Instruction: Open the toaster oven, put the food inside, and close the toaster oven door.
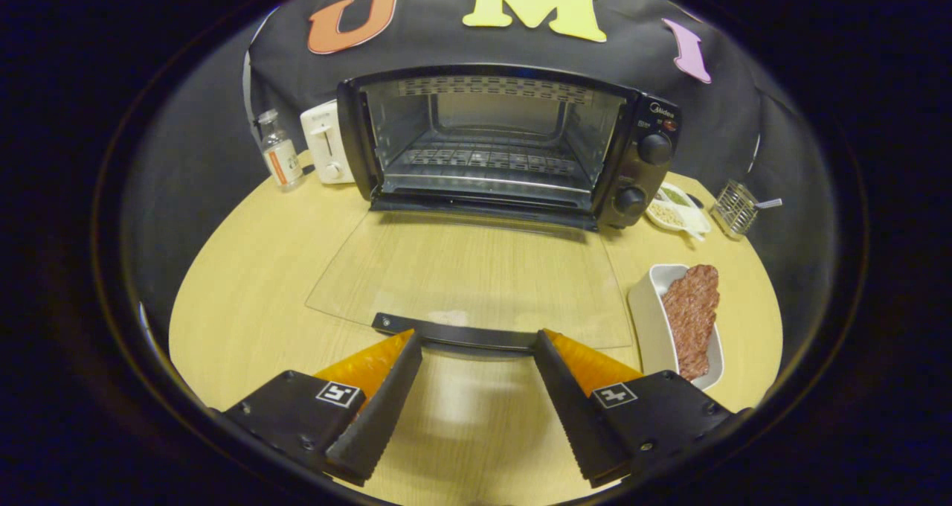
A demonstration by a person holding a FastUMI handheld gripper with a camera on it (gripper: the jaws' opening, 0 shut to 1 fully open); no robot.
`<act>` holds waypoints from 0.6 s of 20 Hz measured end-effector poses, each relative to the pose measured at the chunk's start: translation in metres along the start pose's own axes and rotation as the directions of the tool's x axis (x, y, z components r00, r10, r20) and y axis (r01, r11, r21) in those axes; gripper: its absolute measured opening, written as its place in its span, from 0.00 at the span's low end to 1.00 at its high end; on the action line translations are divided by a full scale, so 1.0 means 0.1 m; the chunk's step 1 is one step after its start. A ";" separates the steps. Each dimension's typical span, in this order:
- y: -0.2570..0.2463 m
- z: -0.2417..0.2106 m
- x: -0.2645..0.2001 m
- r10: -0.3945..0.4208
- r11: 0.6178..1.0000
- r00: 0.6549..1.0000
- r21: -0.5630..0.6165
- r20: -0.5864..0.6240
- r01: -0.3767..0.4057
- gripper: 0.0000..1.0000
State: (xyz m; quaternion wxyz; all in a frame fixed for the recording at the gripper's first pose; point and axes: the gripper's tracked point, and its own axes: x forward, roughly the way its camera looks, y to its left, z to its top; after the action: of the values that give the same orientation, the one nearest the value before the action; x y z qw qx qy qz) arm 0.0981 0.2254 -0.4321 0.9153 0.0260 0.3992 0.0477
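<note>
A black toaster oven (639,164) stands at the back of the wooden table with its glass door (468,275) folded down flat toward me. A wire rack (483,156) shows inside the bare cavity. The door's dark handle bar (461,335) lies just ahead of my fingertips. My gripper (476,338) is open, fingers spread wide with nothing between them. To the right of the door sits a white oblong dish (651,320) holding a slab of reddish-brown meat (692,316).
Left of the oven stand a small glass bottle (280,152) and a white toaster (326,143). Right of the oven are a white divided dish of bits (677,212) and a small wire basket (735,207). The table (245,298) has a rounded edge.
</note>
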 end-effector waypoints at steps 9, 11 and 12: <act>-1.06 0.69 -0.43 0.015 0.997 0.990 -0.079 0.144 -0.004 0.99; -1.42 0.77 -0.46 0.017 0.996 0.989 -0.087 0.149 -0.004 0.99; -1.61 0.80 -0.46 0.020 0.995 0.989 -0.096 0.146 -0.006 0.99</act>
State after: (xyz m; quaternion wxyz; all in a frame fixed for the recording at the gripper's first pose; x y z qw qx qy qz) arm 0.1360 0.0600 -0.3581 0.9421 -0.0119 0.3277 0.0706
